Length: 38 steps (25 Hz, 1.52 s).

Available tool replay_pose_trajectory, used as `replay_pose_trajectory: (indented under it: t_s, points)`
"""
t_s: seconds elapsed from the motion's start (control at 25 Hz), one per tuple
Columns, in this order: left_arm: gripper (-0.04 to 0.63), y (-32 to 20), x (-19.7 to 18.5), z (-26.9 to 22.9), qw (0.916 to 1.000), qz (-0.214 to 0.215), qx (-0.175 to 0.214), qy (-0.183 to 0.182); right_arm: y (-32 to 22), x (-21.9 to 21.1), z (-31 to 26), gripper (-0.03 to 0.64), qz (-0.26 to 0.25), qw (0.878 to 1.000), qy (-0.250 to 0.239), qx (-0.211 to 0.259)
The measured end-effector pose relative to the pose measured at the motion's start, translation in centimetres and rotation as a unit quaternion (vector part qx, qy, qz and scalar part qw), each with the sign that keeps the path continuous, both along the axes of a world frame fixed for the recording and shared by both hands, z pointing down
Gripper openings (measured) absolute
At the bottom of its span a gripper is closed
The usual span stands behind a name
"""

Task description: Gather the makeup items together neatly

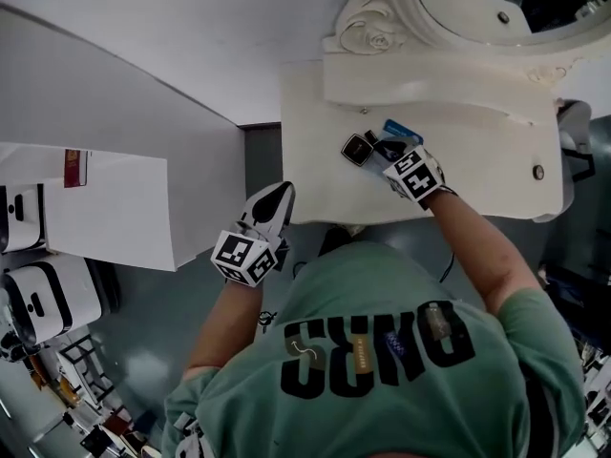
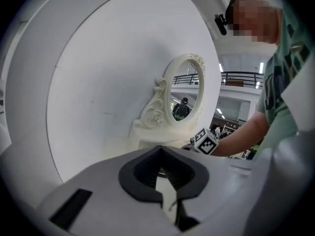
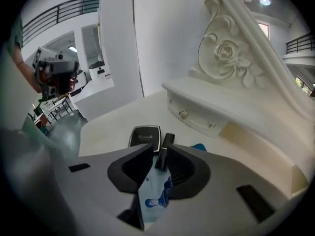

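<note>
I have the right tool [image 3: 158, 163] tipped down over the white bench [image 1: 315, 189], its jaws a little apart and closed on nothing. The left tool [image 2: 165, 175] is fully closed and empty. In the head view it hangs off the bench's near edge, at about seven o'clock from the makeup and well apart from it. The right hand is clearly the nearer one.

The makeup sits in a loose cluster in front of the vanity's drawer ledge. In the right gripper view a slim black tube [image 3: 164, 151] lies right at the jaw tips, at twelve o'clock from the tool. Its long axis runs roughly six to twelve, leaning a touch toward one, so it is nearly in line with the gap and the jaws flank its near end. I can't tell for certain whether a pad touches it, but it looks to be resting on the bench, not lifted.

A black square compact [image 3: 145, 135] lies flat just beside the tube, at about eleven o'clock from the tips. A blue item [image 3: 199, 146] peeks past the right jaw at about two o'clock. A pale packet with blue print [image 3: 156, 196] lies under the tool, showing through the gap at six.

I judge the tube is the piece to take next. Because it lies along the gap, a small push forward to twelve should seat it between the pads before I close.
</note>
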State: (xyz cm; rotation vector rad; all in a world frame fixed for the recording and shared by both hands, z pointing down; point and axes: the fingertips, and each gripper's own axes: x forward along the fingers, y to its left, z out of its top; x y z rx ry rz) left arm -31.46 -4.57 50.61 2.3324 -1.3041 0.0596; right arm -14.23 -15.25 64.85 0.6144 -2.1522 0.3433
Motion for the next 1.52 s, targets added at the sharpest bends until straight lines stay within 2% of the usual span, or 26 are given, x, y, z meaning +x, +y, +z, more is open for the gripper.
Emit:
replay_pose_trajectory:
  t_s: [0.16, 0.44, 0.64, 0.76, 0.88, 1.0, 1.16, 1.24, 1.36, 1.44, 1.52]
  points:
    - [0.009, 0.1, -0.6, 1.4, 0.9998, -0.002, -0.016, 0.007, -0.9, 0.0, 2.7, 0.097, 0.026, 0.999, 0.031, -0.006]
    - [0.009, -0.8, 1.8, 1.0, 0.9994, 0.025, -0.015, 0.015, -1.8, 0.6, 2.6, 0.101, 0.066, 0.998, 0.019, -0.003]
    - [0.009, -1.7, 3.8, 0.3, 0.9991, 0.039, -0.01, 0.016, -1.4, 1.3, 3.8, 0.087, 0.046, 0.998, 0.044, -0.017]
    - [0.009, -1.9, 4.5, -0.2, 0.9987, 0.049, -0.004, 0.008, -1.3, 1.0, 2.6, 0.084, 0.039, 0.999, 0.02, -0.004]
    - [0.009, -2.9, 6.4, -1.0, 0.9973, 0.074, 0.007, 0.003, -1.5, 2.4, -0.2, 0.084, 0.066, 0.997, -0.029, 0.007]
    - [0.009, -4.8, 10.7, -1.7, 0.9922, 0.123, 0.018, 0.01, -2.5, 8.2, -3.0, 0.084, 0.127, 0.99, -0.053, 0.025]
    - [0.009, -7.3, 18.9, -2.1, 0.9792, 0.2, 0.026, 0.022, -3.6, 20.0, -4.7, 0.084, 0.22, 0.973, -0.041, 0.051]
    - [0.009, -8.5, 23.9, -2.2, 0.968, 0.247, 0.028, 0.032, -3.4, 26.9, -4.9, 0.084, 0.277, 0.959, -0.026, 0.057]
    - [0.009, -9.4, 31.3, -2.0, 0.9455, 0.322, 0.028, 0.041, -1.9, 36.5, -4.5, 0.084, 0.358, 0.932, -0.002, 0.06]
    - [0.009, -9.5, 35.7, -1.9, 0.9309, 0.362, 0.026, 0.044, -0.6, 41.5, -3.7, 0.084, 0.395, 0.917, 0.008, 0.056]
    - [0.009, -9.2, 39.4, -1.6, 0.9186, 0.392, 0.022, 0.045, 0.3, 45.3, -2.7, 0.084, 0.417, 0.907, 0.017, 0.05]
